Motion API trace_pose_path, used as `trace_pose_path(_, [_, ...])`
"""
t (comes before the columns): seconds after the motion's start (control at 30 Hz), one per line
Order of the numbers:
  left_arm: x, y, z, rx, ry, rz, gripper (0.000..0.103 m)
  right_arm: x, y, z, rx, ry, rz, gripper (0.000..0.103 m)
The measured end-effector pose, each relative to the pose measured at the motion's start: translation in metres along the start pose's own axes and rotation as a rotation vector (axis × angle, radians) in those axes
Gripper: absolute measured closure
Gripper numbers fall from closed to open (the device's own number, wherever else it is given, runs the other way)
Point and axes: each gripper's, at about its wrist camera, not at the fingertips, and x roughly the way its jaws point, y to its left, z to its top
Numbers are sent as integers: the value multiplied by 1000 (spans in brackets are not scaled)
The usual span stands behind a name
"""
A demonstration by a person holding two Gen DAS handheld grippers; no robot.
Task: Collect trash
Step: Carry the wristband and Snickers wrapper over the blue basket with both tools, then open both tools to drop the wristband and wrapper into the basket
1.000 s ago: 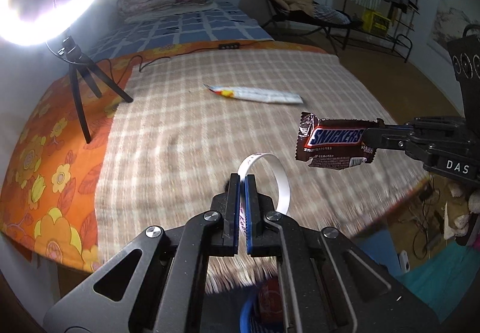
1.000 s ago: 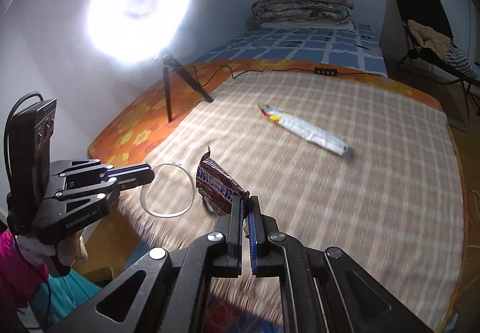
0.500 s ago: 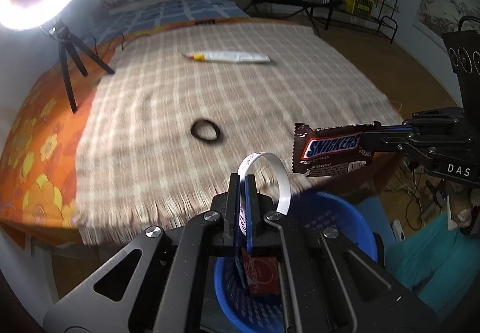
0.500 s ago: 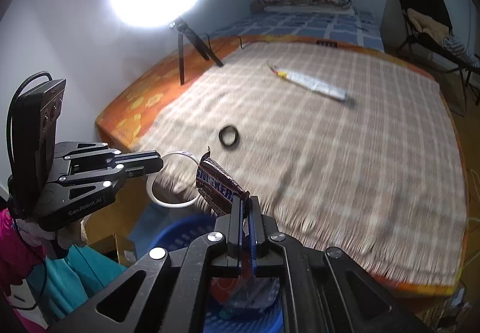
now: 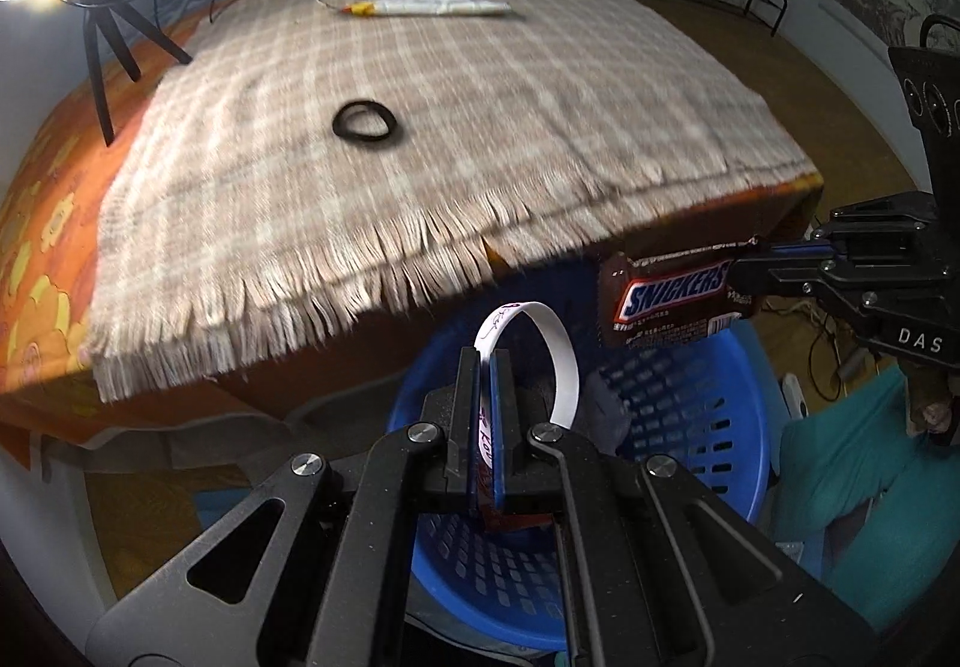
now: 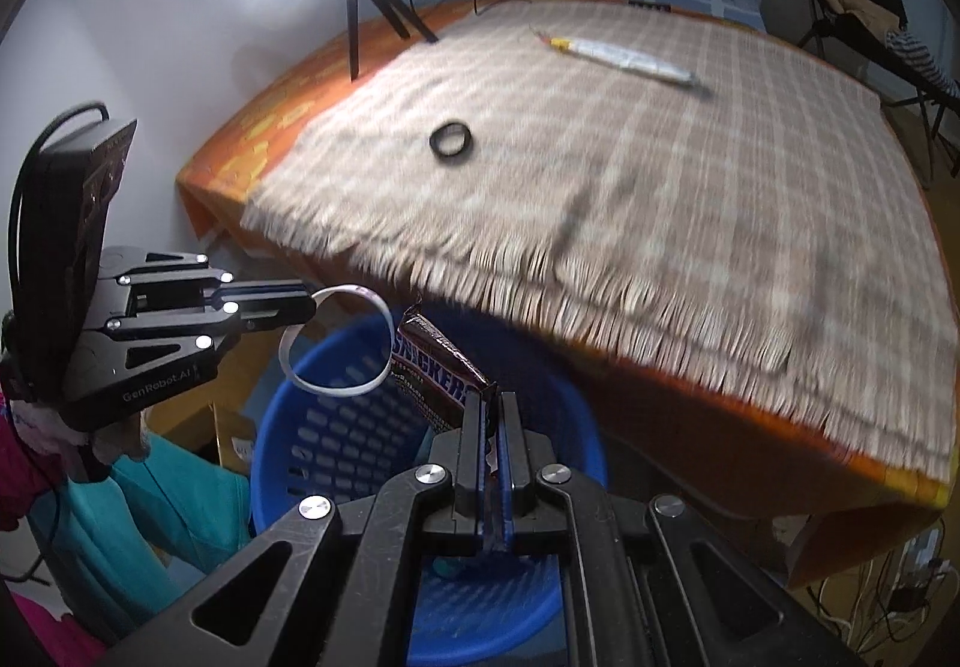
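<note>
Only the right wrist view reads "GenRobot.AI" on the left hand-held gripper [image 6: 303, 307] pinching a white paper loop [image 6: 336, 343], while the right hand-held gripper [image 6: 492, 415] clamps the brown Snickers wrapper [image 6: 435, 367] above the blue plastic basket [image 6: 336, 445] past the bed's edge [image 6: 600, 307].

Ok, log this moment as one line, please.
left gripper: shut on white paper loop | right gripper: shut on Snickers wrapper | both above blue basket

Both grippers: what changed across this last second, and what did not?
Both came back off the bed and down: the left gripper with its white paper strip and the right gripper with the Snickers wrapper now hang over the blue basket. Nothing was released. The black ring and long wrapper stayed on the blanket.
</note>
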Motion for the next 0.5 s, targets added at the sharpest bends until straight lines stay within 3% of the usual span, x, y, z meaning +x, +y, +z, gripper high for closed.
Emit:
trace_pose_path(0.37, [15, -3, -10, -3, 48, -5, 102, 18, 7, -14, -10, 63, 4, 96])
trace_pose_path(0.47, [17, -2, -9, -7, 55, -5, 101, 21, 6, -16, -8, 71, 3, 78])
trace_pose_path(0.5, [17, -2, -9, -10, 60, -7, 101, 21, 7, -17, -7, 71, 6, 77])
